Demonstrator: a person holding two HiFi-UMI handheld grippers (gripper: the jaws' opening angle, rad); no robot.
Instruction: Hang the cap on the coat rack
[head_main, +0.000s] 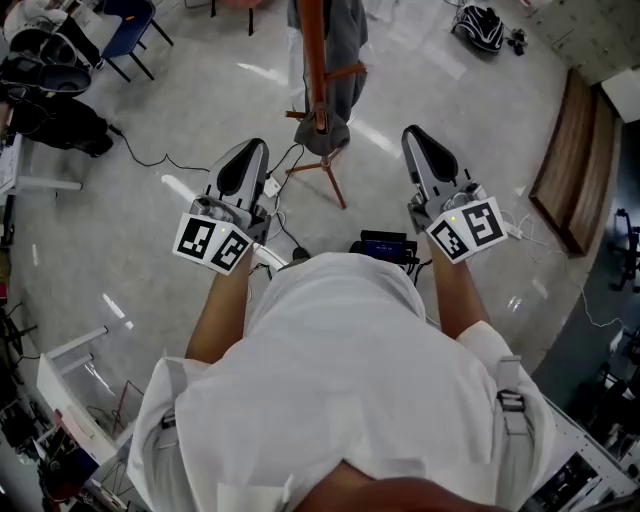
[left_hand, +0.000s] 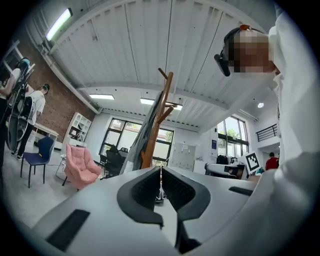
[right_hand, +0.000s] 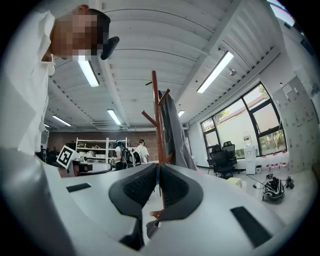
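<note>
The wooden coat rack (head_main: 314, 50) stands on the floor just ahead of me, its tripod feet spread below. A long grey garment (head_main: 346, 40) hangs from its upper pegs. Low on the pole sits a rounded grey shape (head_main: 322, 133) that looks like the cap. My left gripper (head_main: 245, 152) is raised left of the rack, jaws together and empty. My right gripper (head_main: 421, 142) is raised to the rack's right, also shut on nothing. The left gripper view has the rack (left_hand: 152, 135) straight beyond the closed jaws (left_hand: 160, 172). The right gripper view shows the rack (right_hand: 156, 115) behind its jaws (right_hand: 157, 172).
Blue chairs (head_main: 125, 30) and black bags (head_main: 60, 120) crowd the far left, with a cable (head_main: 150, 160) trailing on the floor. A dark bag (head_main: 480, 28) lies far right beside a wooden panel (head_main: 565, 165). A pink armchair (left_hand: 80, 167) stands behind the rack.
</note>
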